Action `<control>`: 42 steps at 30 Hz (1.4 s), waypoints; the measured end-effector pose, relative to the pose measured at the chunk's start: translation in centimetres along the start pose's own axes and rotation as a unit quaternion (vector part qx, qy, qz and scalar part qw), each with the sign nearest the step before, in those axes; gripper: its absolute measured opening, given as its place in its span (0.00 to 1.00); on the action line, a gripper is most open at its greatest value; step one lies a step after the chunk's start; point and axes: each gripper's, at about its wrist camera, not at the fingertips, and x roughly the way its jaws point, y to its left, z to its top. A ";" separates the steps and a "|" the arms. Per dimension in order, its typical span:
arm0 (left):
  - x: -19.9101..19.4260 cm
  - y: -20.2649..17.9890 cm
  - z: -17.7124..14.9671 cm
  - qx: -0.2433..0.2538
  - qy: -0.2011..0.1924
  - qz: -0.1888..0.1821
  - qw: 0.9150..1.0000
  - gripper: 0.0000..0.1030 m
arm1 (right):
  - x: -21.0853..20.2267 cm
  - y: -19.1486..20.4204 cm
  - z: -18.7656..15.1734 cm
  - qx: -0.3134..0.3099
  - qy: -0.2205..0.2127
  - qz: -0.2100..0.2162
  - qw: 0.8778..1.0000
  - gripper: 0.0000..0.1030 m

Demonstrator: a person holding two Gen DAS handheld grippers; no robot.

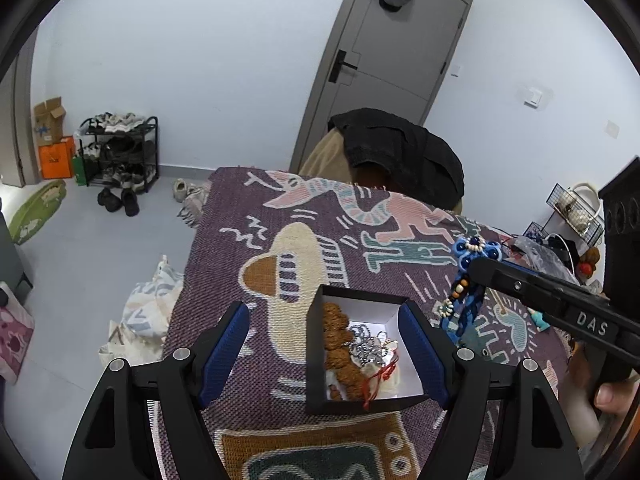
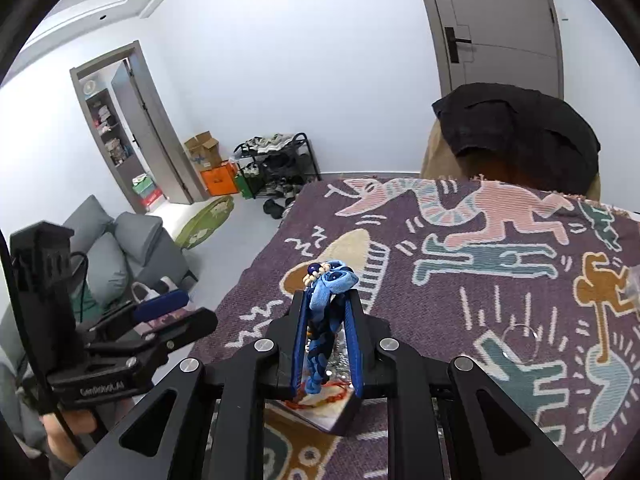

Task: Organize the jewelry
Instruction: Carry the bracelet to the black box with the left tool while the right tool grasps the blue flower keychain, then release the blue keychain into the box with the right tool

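A black box with a white inside (image 1: 316,360) lies on the patterned cloth. It holds a brown bead bracelet (image 1: 338,338), a silver chain (image 1: 370,346) and red string. My left gripper (image 1: 324,312) is open wide around the box: its left pad stands clear and its right pad sits by the box's right wall. From the right, my right gripper (image 2: 326,296) is shut on a blue knotted bead ornament (image 2: 332,284), which hangs down (image 1: 460,308) just right of the box. In the right wrist view the box (image 2: 340,414) shows partly under the fingers.
The purple figured cloth (image 1: 248,216) covers the table. A thin wire hoop (image 2: 520,334) lies on it to the right. A chair with a black garment (image 1: 404,148) stands at the far edge. A wire basket (image 1: 576,208) and clutter are at the right, a shoe rack (image 1: 120,152) on the floor at the left.
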 end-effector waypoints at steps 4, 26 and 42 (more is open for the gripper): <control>-0.5 -0.1 -0.4 0.006 -0.014 0.007 1.000 0.75 | 0.3 0.8 0.2 -0.009 -0.004 -0.003 1.000 0.43; -4.2 -2.2 -2.3 -0.018 -0.140 -0.007 0.990 0.78 | -6.3 -4.8 -3.5 0.047 -0.085 -0.023 0.995 0.87; -1.9 -9.2 -3.2 0.090 -0.061 -0.010 0.994 0.78 | -10.3 -10.7 -6.6 0.073 -0.069 -0.088 0.991 0.87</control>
